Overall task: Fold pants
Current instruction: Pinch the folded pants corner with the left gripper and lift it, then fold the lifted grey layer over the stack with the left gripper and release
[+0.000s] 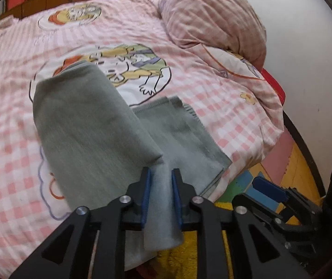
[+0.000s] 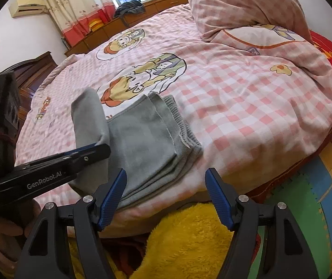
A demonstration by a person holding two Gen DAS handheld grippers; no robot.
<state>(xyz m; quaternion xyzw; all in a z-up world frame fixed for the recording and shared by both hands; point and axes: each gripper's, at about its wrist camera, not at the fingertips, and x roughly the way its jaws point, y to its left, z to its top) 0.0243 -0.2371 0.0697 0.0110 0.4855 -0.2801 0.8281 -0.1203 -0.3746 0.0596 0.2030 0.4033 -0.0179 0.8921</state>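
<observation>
- The grey pants (image 1: 91, 125) lie near the bed's (image 1: 235, 107) front edge, in the centre of the left wrist view and centre-left of the right wrist view.
- One part lies folded flat on the pink checked quilt, with layered edges showing at its right side.
- Another part is lifted as a rounded fold; it rises from the lower centre toward the upper left of the flat part.
- The left tool (image 1: 161, 186) has its blue pads closed in on a hanging strip of the pants, gripping the cloth between them.
- In the right wrist view that tool (image 2: 96, 150) enters from the left, its tip against the raised fold.
- The right tool (image 2: 166, 186) stands wide apart and holds nothing; it hovers at the bed's edge, just below the flat part.
- A pillow (image 1: 212, 18) sits at the upper right.
- Yellow fleece (image 2: 189, 239) fills the bottom centre.
</observation>
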